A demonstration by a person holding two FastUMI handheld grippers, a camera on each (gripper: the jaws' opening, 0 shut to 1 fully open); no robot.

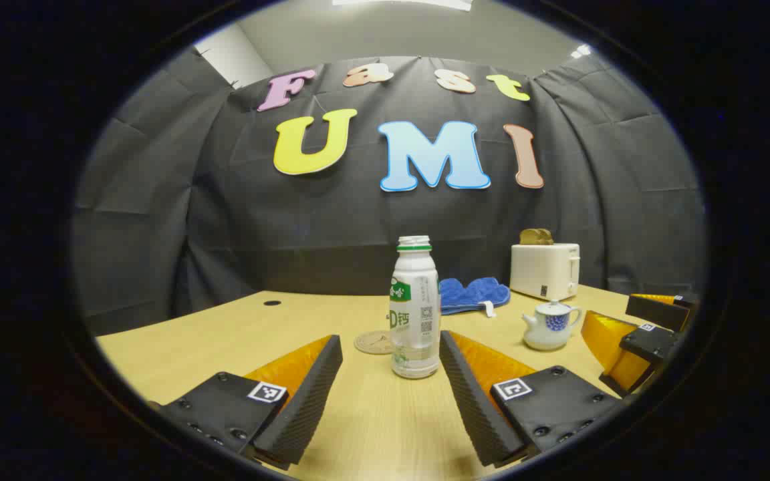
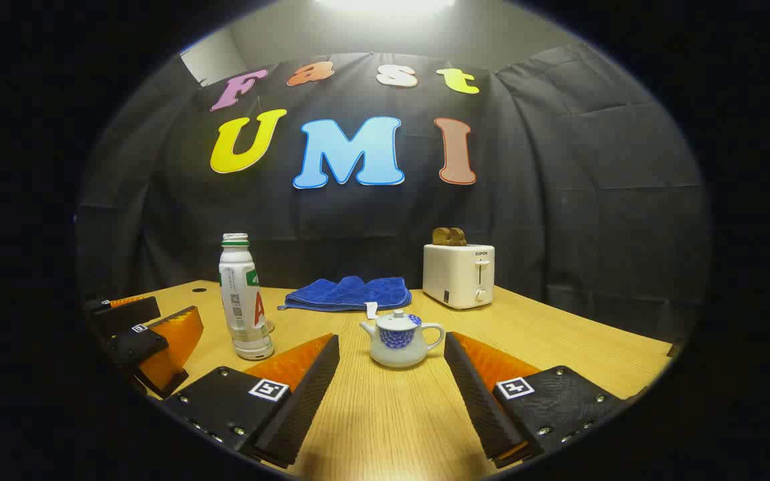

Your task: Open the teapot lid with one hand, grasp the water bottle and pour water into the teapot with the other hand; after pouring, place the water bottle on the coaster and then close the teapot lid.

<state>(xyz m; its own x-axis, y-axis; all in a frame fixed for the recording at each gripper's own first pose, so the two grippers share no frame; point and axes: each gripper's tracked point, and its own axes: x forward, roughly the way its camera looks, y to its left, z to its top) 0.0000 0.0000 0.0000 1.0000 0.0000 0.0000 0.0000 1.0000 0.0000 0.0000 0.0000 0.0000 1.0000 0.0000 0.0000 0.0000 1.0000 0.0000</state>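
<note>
Holding both tools low over the wooden table (image 1: 178,347), we have each one aimed at its own target. Our left gripper (image 1: 390,394) has its jaws spread wide and empty, and the water bottle (image 1: 415,307) stands upright straight ahead of it, centred in the gap but beyond the fingertips, not touched. Its cap appears to be off, so we judge it ready for pouring. The coaster (image 1: 373,342) lies flat just beside the bottle, slightly to the left and behind it from this gripper, waiting for the bottle's return. Our right gripper (image 2: 392,394) is likewise spread apart with nothing between its fingers, and the teapot (image 2: 402,339) sits directly ahead of it, lid (image 2: 398,319) on, spout to the left and handle to the right. This split looks deliberate to us: one hand lined up for the lid, the other for the bottle, so neither has to cross. Farther off, past the teapot, lie a blue cloth (image 2: 348,294) and a toaster (image 2: 458,274), well apart from our work. We judge no step done yet; lifting the lid comes first.
</note>
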